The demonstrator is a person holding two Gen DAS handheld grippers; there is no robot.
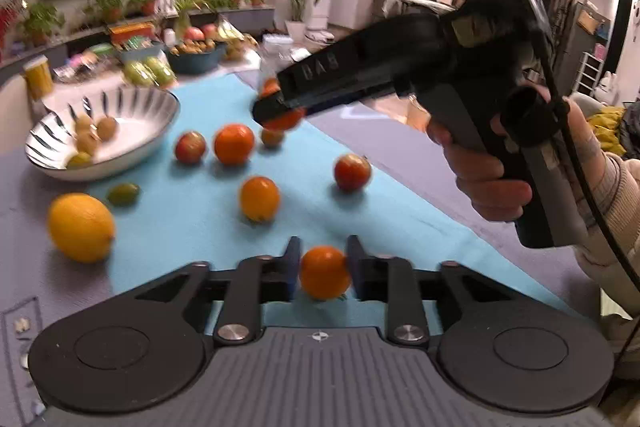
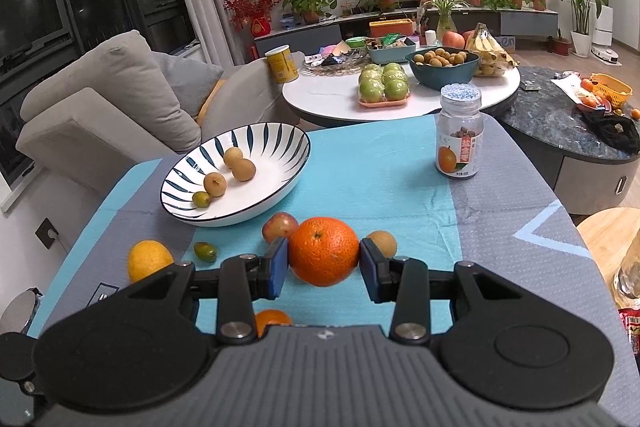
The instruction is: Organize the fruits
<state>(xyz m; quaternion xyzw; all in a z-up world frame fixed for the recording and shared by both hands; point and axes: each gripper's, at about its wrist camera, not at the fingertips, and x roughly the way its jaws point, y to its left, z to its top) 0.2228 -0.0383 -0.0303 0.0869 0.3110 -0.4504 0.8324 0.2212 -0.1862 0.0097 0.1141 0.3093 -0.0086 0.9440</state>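
Right gripper (image 2: 323, 265) pinches a big orange (image 2: 323, 250) by its curved sides, left gripper (image 1: 323, 271) a small orange (image 1: 325, 271); either could roll free short of the striped bowl (image 2: 276, 189) at ten o'clock.

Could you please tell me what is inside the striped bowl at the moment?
The striped bowl holds three small brown round fruits and one small green fruit. Nothing else shows on its white floor; the near rim hides very little.
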